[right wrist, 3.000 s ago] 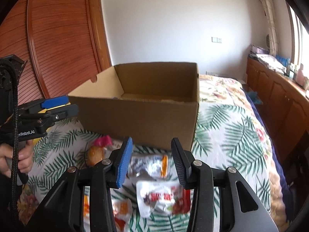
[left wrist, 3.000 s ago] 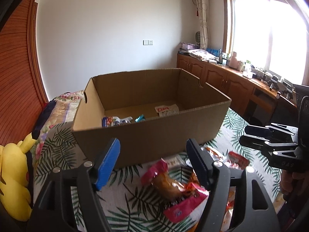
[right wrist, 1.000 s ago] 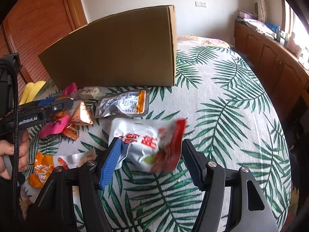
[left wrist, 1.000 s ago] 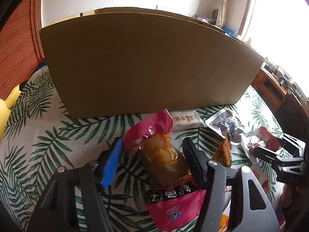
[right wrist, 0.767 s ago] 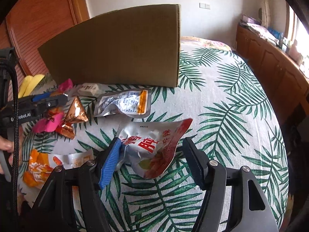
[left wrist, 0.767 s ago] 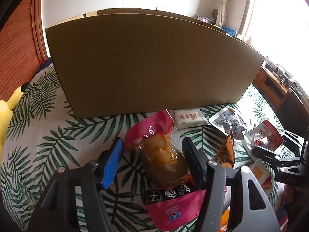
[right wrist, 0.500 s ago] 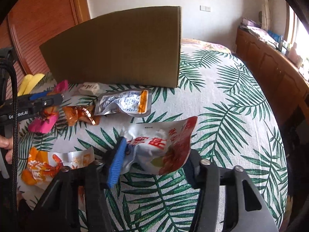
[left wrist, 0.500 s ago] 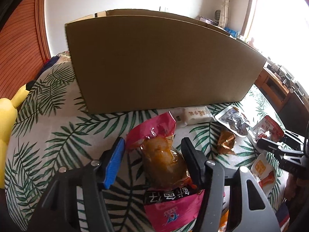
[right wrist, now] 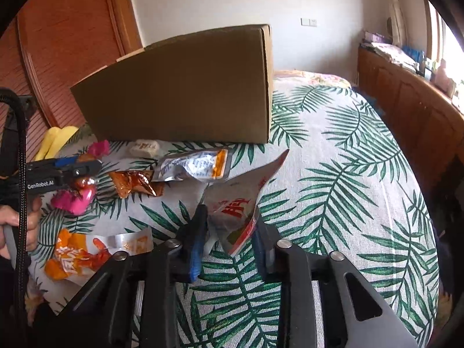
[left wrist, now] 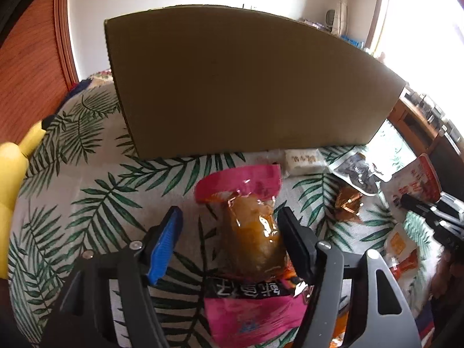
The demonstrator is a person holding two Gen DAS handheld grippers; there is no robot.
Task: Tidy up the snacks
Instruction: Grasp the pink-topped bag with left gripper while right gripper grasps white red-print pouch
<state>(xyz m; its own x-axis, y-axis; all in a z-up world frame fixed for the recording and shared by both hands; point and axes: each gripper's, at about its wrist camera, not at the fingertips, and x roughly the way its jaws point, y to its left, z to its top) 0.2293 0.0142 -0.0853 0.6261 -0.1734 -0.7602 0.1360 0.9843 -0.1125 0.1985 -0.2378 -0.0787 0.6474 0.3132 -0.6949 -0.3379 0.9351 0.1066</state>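
A pink-ended snack pack with an orange-brown filling [left wrist: 252,232] lies between the jaws of my left gripper [left wrist: 229,226], which stands open; the right finger touches the pack, the blue-padded left finger is apart from it. It also shows in the right wrist view [right wrist: 76,194]. My right gripper [right wrist: 230,229] is shut on a silver and red pouch [right wrist: 237,200], crumpled and tilted up off the cloth. The same pouch shows in the left wrist view [left wrist: 414,182]. The brown cardboard box [left wrist: 246,87] stands just behind; its inside is hidden.
On the palm-leaf cloth [right wrist: 333,179] lie a silver and orange pouch [right wrist: 197,163], a brown foil pack [right wrist: 133,184], a small white pack [right wrist: 144,147] and an orange and silver pack [right wrist: 92,253]. A yellow plush [left wrist: 11,179] lies at left. A wooden cabinet [right wrist: 411,110] runs along the right.
My right gripper has closed on the silver and red pouch and lifted it, folding it upward. My left gripper has shifted slightly right around the pink pack, jaws still apart.
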